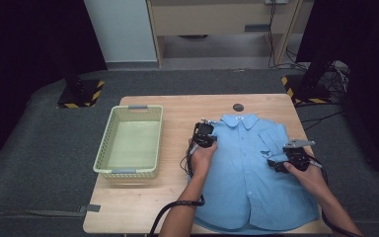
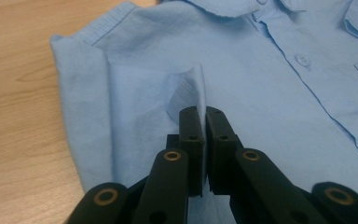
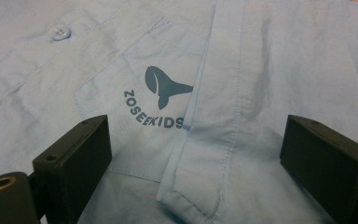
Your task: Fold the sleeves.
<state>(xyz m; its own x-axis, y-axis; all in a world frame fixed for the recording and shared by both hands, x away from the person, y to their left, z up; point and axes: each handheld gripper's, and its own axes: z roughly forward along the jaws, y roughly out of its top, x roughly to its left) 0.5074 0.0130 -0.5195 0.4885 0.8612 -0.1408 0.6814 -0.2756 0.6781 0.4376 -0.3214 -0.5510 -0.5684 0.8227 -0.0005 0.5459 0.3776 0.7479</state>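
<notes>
Now the blue shirt [image 1: 249, 168] lies flat on the worktop [image 1: 143, 202], front side up, with the collar at the far side and the hem toward the person, so its long axis runs away from the person. The left tongs [image 2: 200, 114] are closed on a small raised fold of cloth near the shirt's left shoulder. The right tongs [image 3: 193, 154] are wide open and hover just above the folded-in sleeve edge [image 3: 214, 140] beside the chest pocket [image 3: 135, 112] with the whale logo. This edge lies between the two jaws, so I think the right tongs must only go down and close. A green basket [image 1: 128, 170] stands left of the shirt.
</notes>
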